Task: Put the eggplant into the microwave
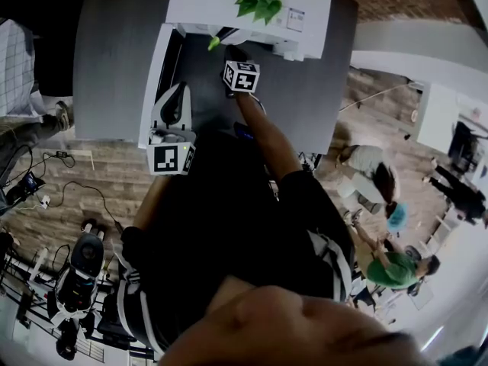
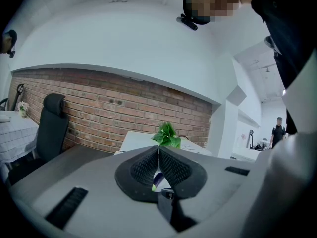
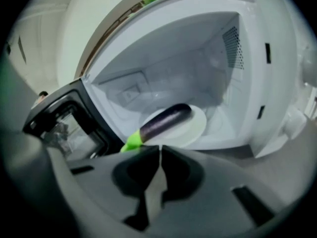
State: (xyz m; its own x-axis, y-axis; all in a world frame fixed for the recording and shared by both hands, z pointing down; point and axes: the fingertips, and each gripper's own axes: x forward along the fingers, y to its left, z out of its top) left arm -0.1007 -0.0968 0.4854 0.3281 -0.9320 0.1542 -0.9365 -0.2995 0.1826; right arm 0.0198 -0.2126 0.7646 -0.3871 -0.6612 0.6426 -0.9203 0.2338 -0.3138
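**R gripper** (image 3: 159,150): jaws pressed together, nothing between them.

1. The green stem end of the eggplant (image 3: 166,121) sits just past your jaw tips at 11 o'clock. Contact can't be confirmed.
2. The eggplant body runs away toward 1 o'clock. It lies on the white plate (image 3: 198,128) inside the microwave (image 3: 257,83), w/ the stem overhanging the plate's near rim.
3. The door (image 3: 64,123) stands open at 9 o'clock in the R gripper view.

**L gripper** (image 2: 158,148): jaws together, tips meeting, no item clamped.

1. In the head view you hold it at approx. 7 o'clock from the R gripper, beside the open door, over the grey table (image 1: 305,90).
2. Past its tips at 12 o'clock there is a green plant (image 2: 167,134) on the microwave top, then a brick wall (image 2: 99,113).
3. A black chair (image 2: 49,128) is at 9 o'clock.
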